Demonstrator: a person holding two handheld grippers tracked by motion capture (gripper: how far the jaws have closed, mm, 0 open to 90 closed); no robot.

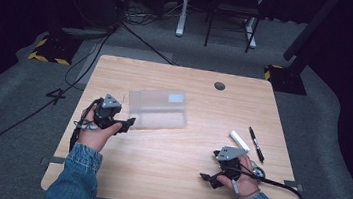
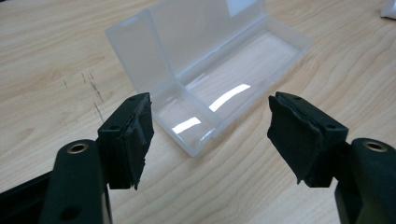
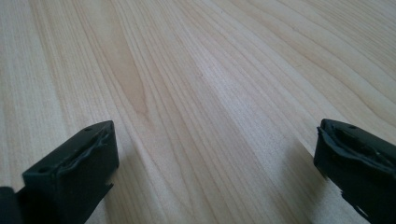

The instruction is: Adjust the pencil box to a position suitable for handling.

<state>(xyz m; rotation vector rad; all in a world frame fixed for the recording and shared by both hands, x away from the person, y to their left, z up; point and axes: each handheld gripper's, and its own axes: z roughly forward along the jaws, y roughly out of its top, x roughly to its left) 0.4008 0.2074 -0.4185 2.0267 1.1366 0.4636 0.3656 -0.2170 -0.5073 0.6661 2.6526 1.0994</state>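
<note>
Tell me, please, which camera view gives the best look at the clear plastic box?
The left gripper view: the clear plastic box lies close ahead of the open jaws, lid up, inside empty. The high view shows it small and hazy on the table by the left gripper. The right gripper view looks at bare wood.

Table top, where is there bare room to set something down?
Bare wood lies between the clear case and the right tongs, and along the far edge by the grommet hole. The eraser and pen crowd the right side.

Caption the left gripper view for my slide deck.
Open left tongs poised before an open, empty clear plastic case.
</note>
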